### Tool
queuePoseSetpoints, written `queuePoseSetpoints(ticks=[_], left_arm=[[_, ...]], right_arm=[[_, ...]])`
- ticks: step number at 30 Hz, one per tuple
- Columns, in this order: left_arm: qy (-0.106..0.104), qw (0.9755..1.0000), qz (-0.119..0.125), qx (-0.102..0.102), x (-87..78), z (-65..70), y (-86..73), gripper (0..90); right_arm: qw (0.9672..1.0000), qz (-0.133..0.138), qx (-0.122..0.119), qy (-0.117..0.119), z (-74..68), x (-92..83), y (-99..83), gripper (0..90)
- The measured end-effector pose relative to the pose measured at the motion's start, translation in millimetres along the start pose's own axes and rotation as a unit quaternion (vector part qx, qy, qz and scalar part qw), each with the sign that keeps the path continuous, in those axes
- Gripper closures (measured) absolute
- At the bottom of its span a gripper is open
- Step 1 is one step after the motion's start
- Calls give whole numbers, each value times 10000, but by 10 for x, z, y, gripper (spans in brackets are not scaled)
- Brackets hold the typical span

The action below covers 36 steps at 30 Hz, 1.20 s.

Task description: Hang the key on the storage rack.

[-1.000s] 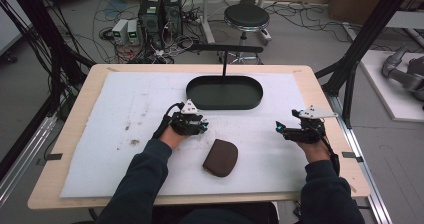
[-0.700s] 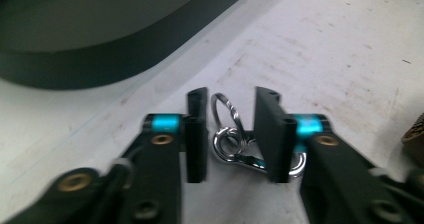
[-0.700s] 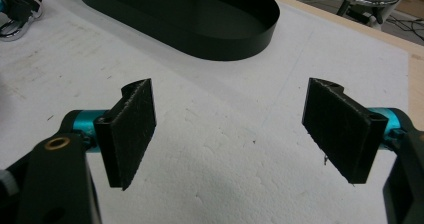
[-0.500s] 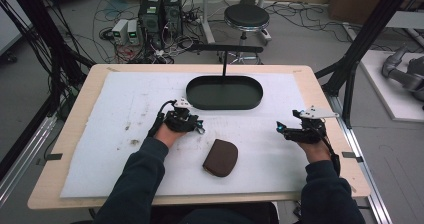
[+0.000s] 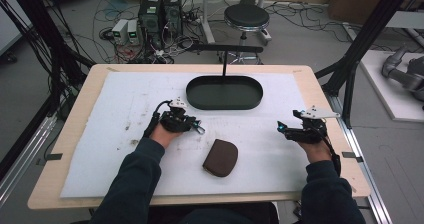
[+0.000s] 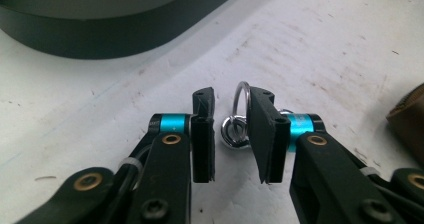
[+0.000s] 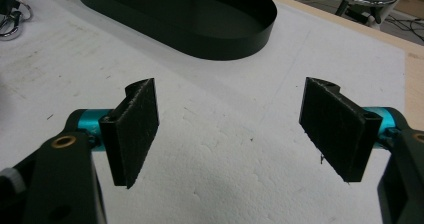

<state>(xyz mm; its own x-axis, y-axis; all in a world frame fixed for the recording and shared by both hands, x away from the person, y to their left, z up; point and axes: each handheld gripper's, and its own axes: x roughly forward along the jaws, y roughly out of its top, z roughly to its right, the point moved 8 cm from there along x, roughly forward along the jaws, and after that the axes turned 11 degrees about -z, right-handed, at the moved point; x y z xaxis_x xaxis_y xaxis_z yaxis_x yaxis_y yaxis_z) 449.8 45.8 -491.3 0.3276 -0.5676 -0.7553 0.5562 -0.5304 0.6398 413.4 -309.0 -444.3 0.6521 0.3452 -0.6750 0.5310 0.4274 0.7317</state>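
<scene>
A metal key ring (image 6: 239, 129) with a small clasp lies on the white foam mat (image 5: 125, 114), between the jaws of my left gripper (image 6: 231, 96). Those jaws have just been closing on it. The right-hand pad (image 6: 262, 129) is at the ring, while the other pad stands a small gap away. In the high view the left gripper (image 5: 197, 127) sits left of centre, in front of the black oval tray (image 5: 225, 92). A brown pouch (image 5: 220, 158) lies on the mat closer to me. My right gripper (image 5: 281, 128) hovers open at the right, its jaws (image 7: 231, 91) wide apart over bare mat.
The black tray (image 7: 190, 14) has low walls and a thin post rising behind it. The key ring (image 7: 11, 28) shows far off in the right gripper view. The wooden table edge (image 5: 320, 91) borders the mat; a stool and cables stand beyond.
My left hand has drifted a little to the left, with its gripper over the key ring. The right hand has stayed where it was.
</scene>
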Motion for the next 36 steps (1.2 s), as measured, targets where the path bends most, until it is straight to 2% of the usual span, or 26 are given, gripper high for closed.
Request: queuePoseSetpoints(ticks=[5,7,10,13,16,20,23,25,33,36], left_arm=[[6,10000,3,34,-39,-5,-28,761],[-10,10000,44,18,-47,-1,-27,811],[-24,9999,66,102,-49,12,-20,871],[-26,9998,69,175,-52,28,-12,877],[-18,9996,247,158,-104,26,26,880],[-21,9986,534,29,-228,-4,79,881],[-35,9993,373,-63,-210,-43,31,880],[-31,9992,384,-88,-202,-47,30,880],[-39,9993,366,-90,-193,-30,35,876],[-29,9997,232,-38,-167,-18,12,866]], right_arm=[[10000,4,-7,8,-5,1,0,240],[10000,-3,-2,1,-6,0,0,240],[10000,-8,-3,-4,-6,0,0,240],[10000,7,-4,-2,-2,-1,1,240],[10000,-4,19,-3,0,-5,-2,240],[10000,-5,5,0,4,-5,-2,240],[10000,-4,6,1,6,1,-1,240],[10000,-2,-1,12,3,0,0,240],[10000,-4,5,11,9,0,-4,240],[10000,-3,-2,11,7,1,-3,241]])
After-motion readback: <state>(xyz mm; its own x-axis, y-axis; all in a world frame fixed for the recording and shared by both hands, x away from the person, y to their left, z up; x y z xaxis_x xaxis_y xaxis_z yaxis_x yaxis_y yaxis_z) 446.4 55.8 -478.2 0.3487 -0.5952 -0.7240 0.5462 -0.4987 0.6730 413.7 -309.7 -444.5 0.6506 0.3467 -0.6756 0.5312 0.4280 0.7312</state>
